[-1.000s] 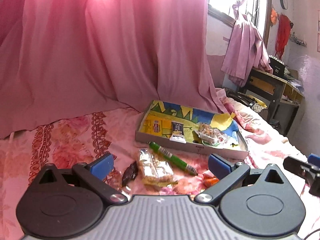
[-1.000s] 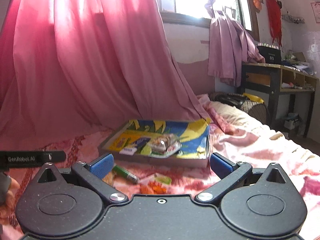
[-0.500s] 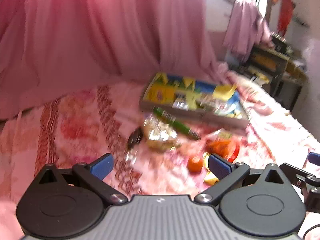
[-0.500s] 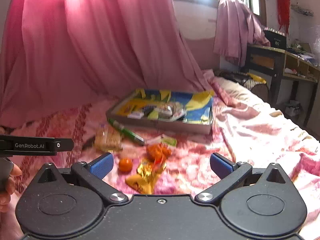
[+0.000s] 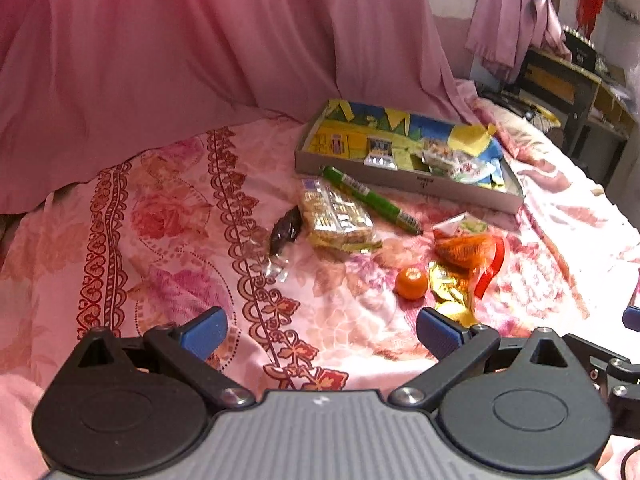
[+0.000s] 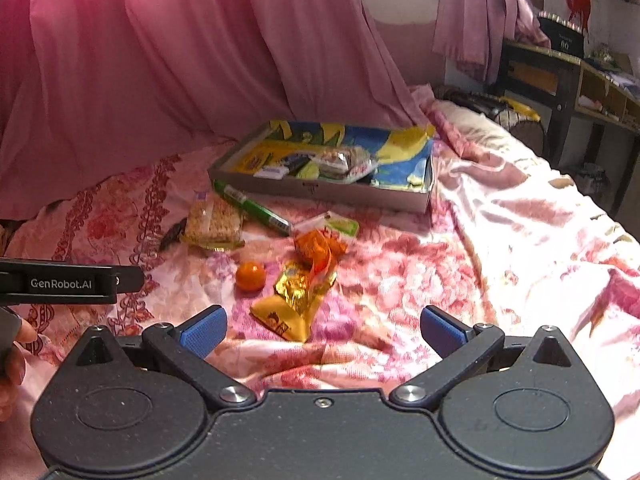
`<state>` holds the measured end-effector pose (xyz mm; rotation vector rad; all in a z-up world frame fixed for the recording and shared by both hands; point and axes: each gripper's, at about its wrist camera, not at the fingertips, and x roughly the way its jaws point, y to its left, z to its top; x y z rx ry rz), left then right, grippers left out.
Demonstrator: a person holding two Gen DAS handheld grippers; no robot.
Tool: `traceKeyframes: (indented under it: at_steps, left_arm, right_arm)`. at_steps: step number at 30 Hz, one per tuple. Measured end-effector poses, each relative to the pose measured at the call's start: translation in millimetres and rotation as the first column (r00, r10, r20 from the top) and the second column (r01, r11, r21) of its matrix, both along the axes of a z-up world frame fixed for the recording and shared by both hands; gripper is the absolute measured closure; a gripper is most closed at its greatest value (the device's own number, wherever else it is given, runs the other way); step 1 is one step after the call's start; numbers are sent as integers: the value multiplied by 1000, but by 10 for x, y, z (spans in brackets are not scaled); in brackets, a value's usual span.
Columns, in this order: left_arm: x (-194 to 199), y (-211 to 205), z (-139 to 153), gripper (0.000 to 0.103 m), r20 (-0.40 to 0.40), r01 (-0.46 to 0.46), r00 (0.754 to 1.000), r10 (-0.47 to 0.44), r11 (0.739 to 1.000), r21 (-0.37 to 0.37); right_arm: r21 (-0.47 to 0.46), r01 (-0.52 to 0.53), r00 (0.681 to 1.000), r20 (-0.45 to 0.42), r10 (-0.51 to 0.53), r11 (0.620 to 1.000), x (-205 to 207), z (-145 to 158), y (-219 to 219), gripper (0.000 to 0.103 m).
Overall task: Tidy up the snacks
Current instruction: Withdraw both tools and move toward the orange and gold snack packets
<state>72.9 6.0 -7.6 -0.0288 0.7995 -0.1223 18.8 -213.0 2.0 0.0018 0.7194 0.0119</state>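
Note:
A shallow cardboard box (image 5: 404, 184) (image 6: 320, 192) with a colourful lining lies on the bed and holds several small snack packs. In front of it lie a green tube (image 5: 370, 199) (image 6: 252, 208), a clear biscuit pack (image 5: 336, 218) (image 6: 214, 222), a dark wrapped candy (image 5: 284, 232), a small orange (image 5: 411, 283) (image 6: 250, 276), an orange packet (image 5: 466, 249) (image 6: 318, 246) and a gold wrapper (image 6: 298, 300). My left gripper (image 5: 320, 330) and right gripper (image 6: 322, 326) are both open and empty, held back above the bedsheet short of the snacks.
The floral pink bedsheet (image 5: 168, 220) covers the bed. A pink curtain (image 5: 180, 60) hangs behind. A dark desk (image 6: 568, 76) stands at the far right past the bed edge. The left gripper's body (image 6: 68, 282) shows at the right wrist view's left edge.
Both grippers have pulled back and tilted down, so the box sits farther off and more loose snacks show. Both stay open; nothing was picked up.

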Motion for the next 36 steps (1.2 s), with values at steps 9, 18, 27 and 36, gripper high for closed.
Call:
traceKeyframes:
  at_steps: [9, 18, 27, 36]
  left_arm:
    - [201, -118, -104, 0, -129, 112, 986, -109, 994, 15]
    - [621, -159, -248, 0, -235, 148, 962, -139, 989, 18]
    - [949, -289, -273, 0, -165, 242, 956, -243, 970, -28]
    - [1293, -424, -474, 0, -186, 330, 920, -345, 938, -110]
  right_arm:
    - [20, 4, 997, -81, -3, 1000, 94, -94, -8, 1]
    - [50, -5, 984, -179, 14, 999, 274, -212, 1, 1]
    - [105, 7, 970, -242, 19, 994, 653, -510, 92, 1]
    - [104, 77, 980, -191, -56, 992, 935, -745, 110, 3]
